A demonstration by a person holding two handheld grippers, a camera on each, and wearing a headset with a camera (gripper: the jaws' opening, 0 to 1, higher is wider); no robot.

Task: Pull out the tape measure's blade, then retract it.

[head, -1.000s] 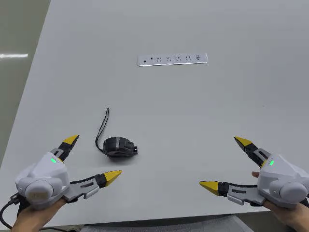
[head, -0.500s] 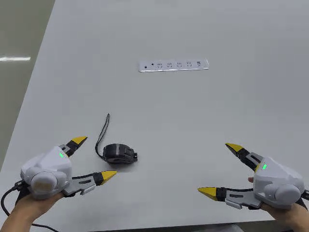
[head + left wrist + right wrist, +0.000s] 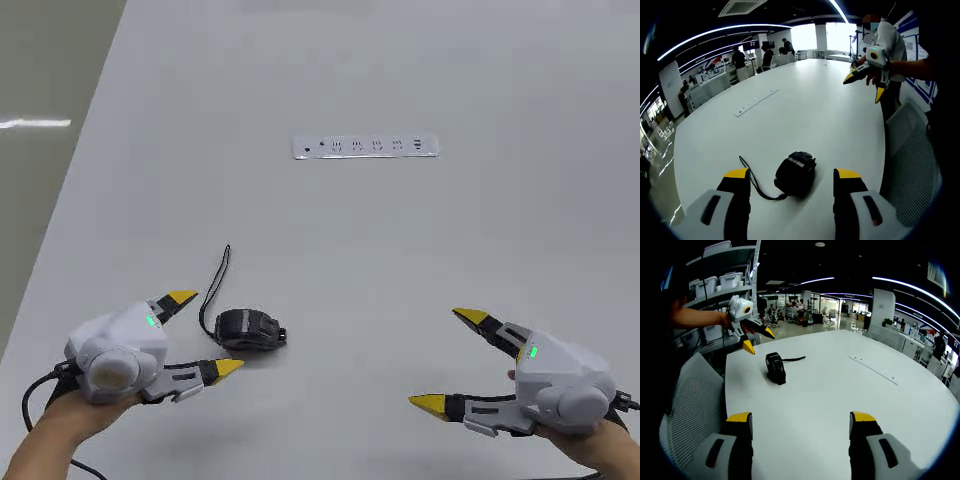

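White workbench point(image 3: 400, 260) carries a power strip point(image 3: 365, 147) far back and the black tape measure point(image 3: 249, 329) (wrist cord trailing away) near the front. Left gripper point(image 3: 208, 331) hangs just beside it, jaws spread, apparently not touching; right gripper point(image 3: 441, 358) sits well apart, jaws spread too

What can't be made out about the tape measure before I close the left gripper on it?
Blade hook of the tape measure: too small in the head view; lost against the dark case in the left gripper view.
Its lock button: too small in the right gripper view.
Power strip markings: too small in the head view.
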